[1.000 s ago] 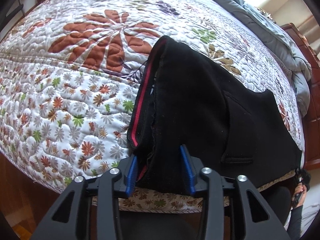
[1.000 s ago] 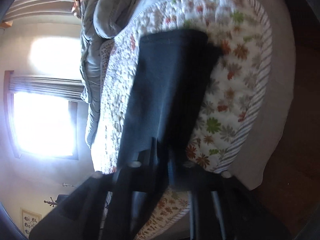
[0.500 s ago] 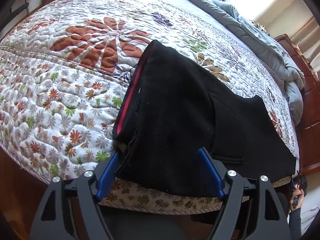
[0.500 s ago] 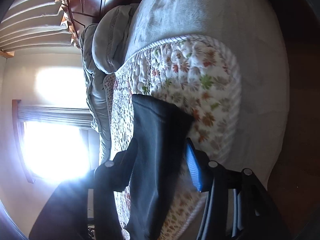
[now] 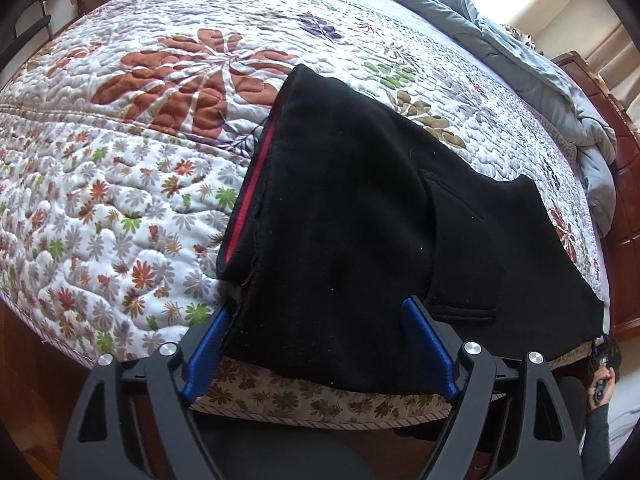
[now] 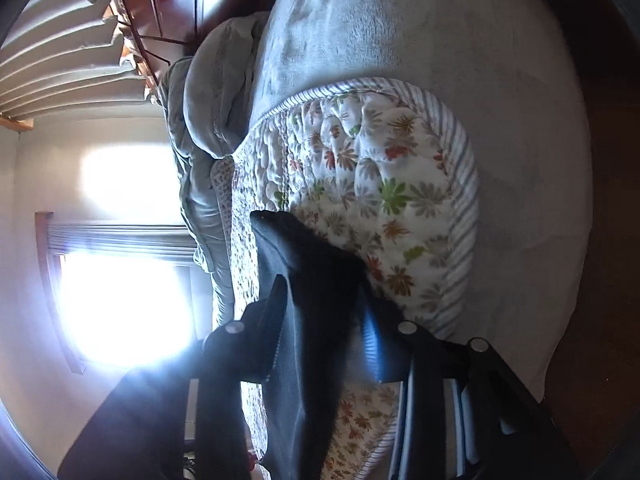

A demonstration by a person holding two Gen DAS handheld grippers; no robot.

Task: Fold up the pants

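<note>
Black pants (image 5: 360, 200) with a red side stripe (image 5: 256, 184) lie folded on the flowered quilt (image 5: 140, 160), their near end hanging over the bed's edge. My left gripper (image 5: 316, 308) straddles that near end; its jaws are opening wide and the blue pads (image 5: 206, 348) stand clear of the cloth. In the right wrist view the pants (image 6: 304, 264) run between the fingers of my right gripper (image 6: 320, 292). Its jaws are closing, and I see no firm pinch on the fabric.
A crumpled grey blanket (image 5: 520, 52) lies along the far side of the bed, against a dark wooden headboard (image 6: 172, 8). A bright window (image 6: 120, 308) glares in the right wrist view. Wooden floor (image 5: 24, 360) lies below the bed edge. A person's hand (image 5: 604, 376) shows at the lower right.
My left gripper's jaws spread from a pinch on the pants' edge to wide apart. The right gripper let its grip loosen and drew back toward the bed's corner; the pants settled flat.
</note>
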